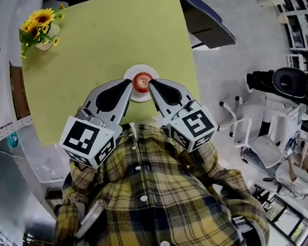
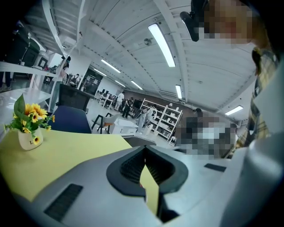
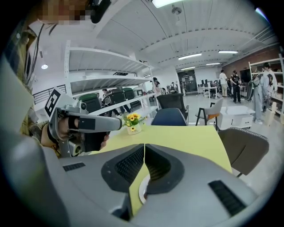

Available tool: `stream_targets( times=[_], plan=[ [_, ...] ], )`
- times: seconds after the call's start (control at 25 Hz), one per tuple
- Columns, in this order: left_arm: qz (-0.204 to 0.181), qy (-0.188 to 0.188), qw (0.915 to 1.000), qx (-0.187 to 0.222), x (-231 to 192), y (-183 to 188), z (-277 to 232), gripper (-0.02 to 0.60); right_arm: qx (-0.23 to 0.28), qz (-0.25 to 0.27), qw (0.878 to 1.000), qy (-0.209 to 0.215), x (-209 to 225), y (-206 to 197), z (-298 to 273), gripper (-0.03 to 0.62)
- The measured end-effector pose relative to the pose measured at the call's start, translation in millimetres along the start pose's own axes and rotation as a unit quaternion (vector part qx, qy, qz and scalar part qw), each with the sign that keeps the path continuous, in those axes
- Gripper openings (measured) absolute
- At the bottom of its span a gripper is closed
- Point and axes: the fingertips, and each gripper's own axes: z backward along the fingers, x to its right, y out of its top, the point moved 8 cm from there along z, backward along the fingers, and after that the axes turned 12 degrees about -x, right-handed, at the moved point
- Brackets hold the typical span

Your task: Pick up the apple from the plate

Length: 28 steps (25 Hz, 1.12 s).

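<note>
Looking steeply down on a pale yellow-green table (image 1: 112, 49), with a yellow plaid shirt (image 1: 149, 199) filling the lower foreground. Two grey handheld grippers reaching forward over the near table edge, each carrying a black-and-white marker cube at the back.

Left gripper (image 1: 129, 83): jaws closed tip to tip, nothing pinched, tip just beside the apple's left side. Right gripper (image 1: 151, 84): likewise closed and empty, tip just beside the apple's right side. Impossible to tell whether either tip touches the fruit.

Between the two tips, a small white plate (image 1: 140, 98) near the table's front edge, and on it a red apple (image 1: 140, 82). At the far left corner, well apart, a small white pot of sunflowers (image 1: 43, 33).

Judged progress: approach made, pickup not yet begun, with the apple resting ungripped on the plate. Probably left to do: opening one pair of jaws, closing them around the apple, lifting it clear.
</note>
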Motion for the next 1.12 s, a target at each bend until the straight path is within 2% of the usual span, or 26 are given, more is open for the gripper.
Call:
stream_targets(
  times=[0.36, 0.44, 1.12],
  plan=[
    [0.001, 0.008, 1.0, 0.003, -1.2, 2.0, -0.9, 0.008, -0.007, 0.0, 0.999, 0.031, 4.4, 4.8, -5.1, 0.008],
    [-0.001, 0.008, 1.0, 0.003, -2.1, 3.2, -1.0, 0.008, -0.009, -0.003, 0.999, 0.044, 3.3, 6.1, -6.5, 0.076],
    [-0.015, 0.027, 0.9995, 0.002, -0.1, 14.9, 0.6, 0.008, -0.002, -0.007, 0.995, 0.101, 3.3, 10.3, -9.6, 0.292]
  ],
)
